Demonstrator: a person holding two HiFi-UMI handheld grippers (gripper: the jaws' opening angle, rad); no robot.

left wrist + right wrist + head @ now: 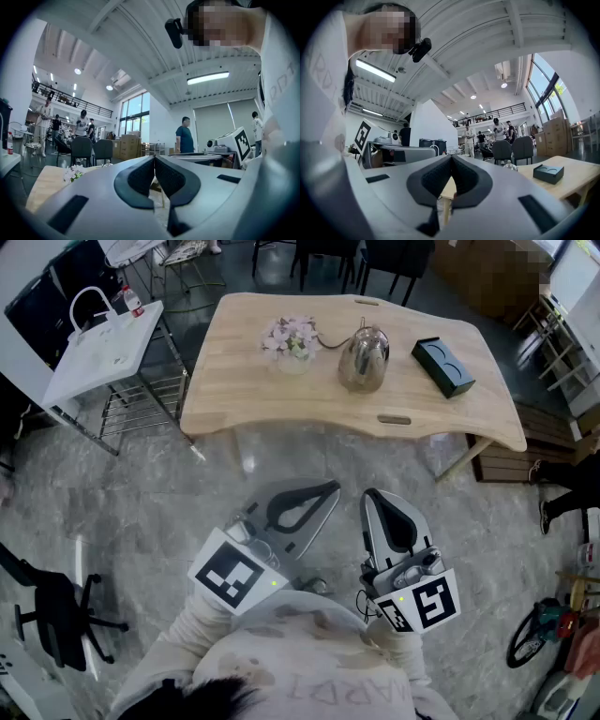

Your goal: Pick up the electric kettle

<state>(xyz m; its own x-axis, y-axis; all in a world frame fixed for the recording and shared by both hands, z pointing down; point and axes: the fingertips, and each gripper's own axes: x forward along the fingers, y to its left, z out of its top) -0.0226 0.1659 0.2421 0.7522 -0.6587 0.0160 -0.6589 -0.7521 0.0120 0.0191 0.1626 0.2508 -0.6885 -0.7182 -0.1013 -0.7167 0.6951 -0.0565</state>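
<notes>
1. A wooden table (234,381) carries a vase of flowers (292,337) and, well apart to the right, a black box (442,367).
2. A white stand (70,376) to its left holds a bag (92,326) and a bottle (132,302).
3. A black office chair (56,610) sits lower left.
4. People (184,136) stand beyond, near cardboard boxes (126,146).

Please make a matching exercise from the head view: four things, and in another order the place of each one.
1. electric kettle
2. flowers
3. dark box
4. white bag

a. on the white side table
b. wooden table, picture's right part
c. wooden table, middle
d. wooden table, left of the kettle

Pairs: 1-c, 2-d, 3-b, 4-a
</notes>
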